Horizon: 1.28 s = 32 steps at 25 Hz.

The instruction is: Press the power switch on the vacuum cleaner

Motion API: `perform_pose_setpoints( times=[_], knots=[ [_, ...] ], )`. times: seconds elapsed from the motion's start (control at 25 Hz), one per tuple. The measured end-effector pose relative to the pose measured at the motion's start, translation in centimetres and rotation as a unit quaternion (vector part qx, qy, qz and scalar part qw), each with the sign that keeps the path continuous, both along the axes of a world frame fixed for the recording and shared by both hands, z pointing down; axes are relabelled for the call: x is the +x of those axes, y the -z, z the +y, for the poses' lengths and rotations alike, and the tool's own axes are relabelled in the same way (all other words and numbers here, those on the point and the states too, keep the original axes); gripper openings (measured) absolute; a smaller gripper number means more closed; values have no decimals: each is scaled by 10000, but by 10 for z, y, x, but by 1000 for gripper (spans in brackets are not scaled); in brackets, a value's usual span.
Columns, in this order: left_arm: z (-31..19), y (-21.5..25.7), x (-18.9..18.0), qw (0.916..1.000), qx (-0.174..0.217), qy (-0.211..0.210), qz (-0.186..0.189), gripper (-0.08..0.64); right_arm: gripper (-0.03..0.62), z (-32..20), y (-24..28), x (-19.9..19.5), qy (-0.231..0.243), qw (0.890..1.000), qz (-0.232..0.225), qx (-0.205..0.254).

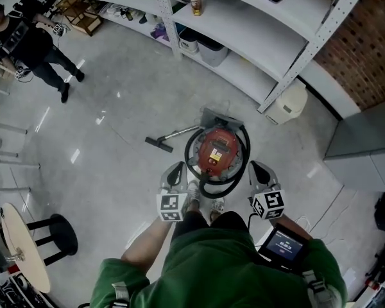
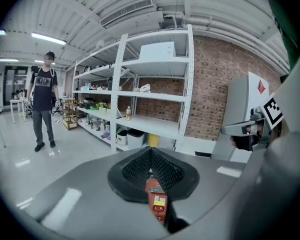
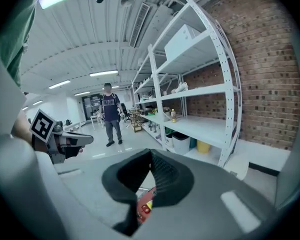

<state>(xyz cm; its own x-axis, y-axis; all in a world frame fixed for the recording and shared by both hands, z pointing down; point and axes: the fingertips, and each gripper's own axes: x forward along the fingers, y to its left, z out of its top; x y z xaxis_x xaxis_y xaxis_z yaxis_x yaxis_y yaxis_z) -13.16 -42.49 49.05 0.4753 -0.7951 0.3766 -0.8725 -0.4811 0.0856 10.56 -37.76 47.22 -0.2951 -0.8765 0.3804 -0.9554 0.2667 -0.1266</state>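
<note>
The red vacuum cleaner (image 1: 217,149), ringed by its black hose (image 1: 219,188), stands between the left gripper (image 1: 177,168) and right gripper (image 1: 254,167), both closed and empty, with its floor nozzle (image 1: 159,144) lying left and the shelving (image 1: 244,24) beyond it.

Top's clear, sides are cluttered

Nothing sits between the left tool (image 1: 174,175) or right tool (image 1: 258,174) and the vacuum cleaner (image 1: 217,151) top. The hose (image 1: 213,188) rings it, the nozzle (image 1: 158,144) lies left, and the shelf rack (image 1: 256,31) and white bin (image 1: 287,104) crowd behind. There's open floor (image 1: 115,114) to the left.
</note>
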Motion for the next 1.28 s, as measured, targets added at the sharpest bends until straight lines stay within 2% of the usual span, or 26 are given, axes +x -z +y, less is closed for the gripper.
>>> perform_pose_setpoints(
  times=[0.2,0.4,0.8,1.28],
  knots=[
    [27,38,-7,9987,376,278,214,8,3,18,32,-12,188,9988,-21,455],
    [53,58,-17,9960,624,511,385,8,3,33,44,-24,331,9975,-115,609],
    [91,81,-28,9946,847,212,569,8,3,76,73,-49,254,9966,-87,775],
    [155,100,-83,9910,987,-187,886,8,3,144,96,-118,-151,9955,-93,926]
  ],
)
